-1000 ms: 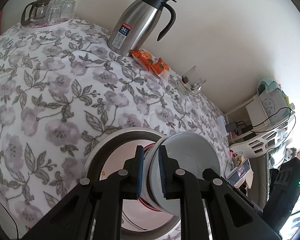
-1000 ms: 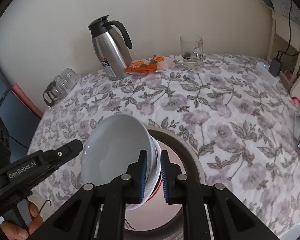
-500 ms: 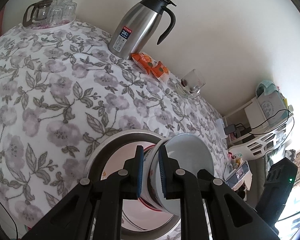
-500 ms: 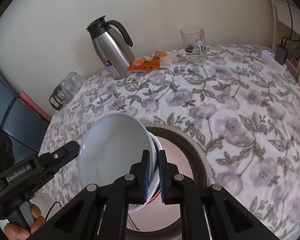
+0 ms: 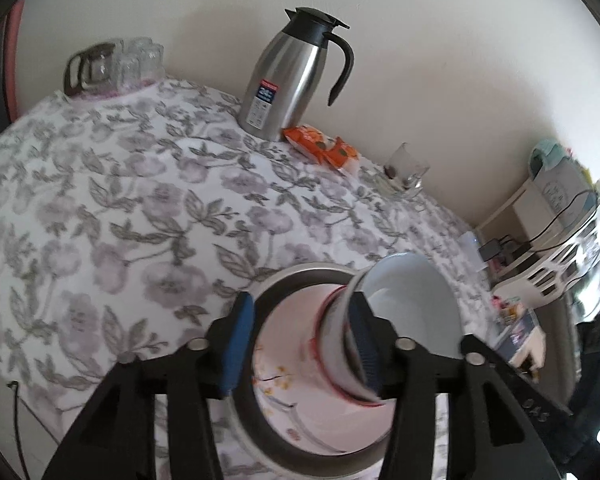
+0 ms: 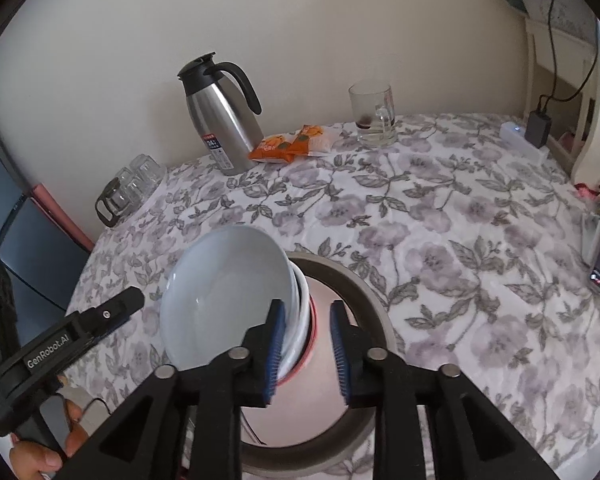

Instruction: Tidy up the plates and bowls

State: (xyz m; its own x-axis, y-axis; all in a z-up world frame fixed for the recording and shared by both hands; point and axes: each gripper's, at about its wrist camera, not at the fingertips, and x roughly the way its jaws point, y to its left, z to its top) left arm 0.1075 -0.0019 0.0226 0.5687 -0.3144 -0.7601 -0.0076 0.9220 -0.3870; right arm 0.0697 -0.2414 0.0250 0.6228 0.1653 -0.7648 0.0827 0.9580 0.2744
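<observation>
We see a plain cream wall (image 6: 300, 20) ahead of the tool, soft daylight falling evenly across it. The table (image 6: 440, 216) beneath wears a white cloth printed with grey leaves and mauve flowers. To the right, past the table's edge, stands a pale shelf unit (image 6: 560, 92) with a dark cable (image 6: 554, 40) hanging down it.

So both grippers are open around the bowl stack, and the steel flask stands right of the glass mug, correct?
Not quite. In the right wrist view the steel flask stands left of the glass mug, snack packets between them. Both grippers, left and right, are open at the bowl stack.
</observation>
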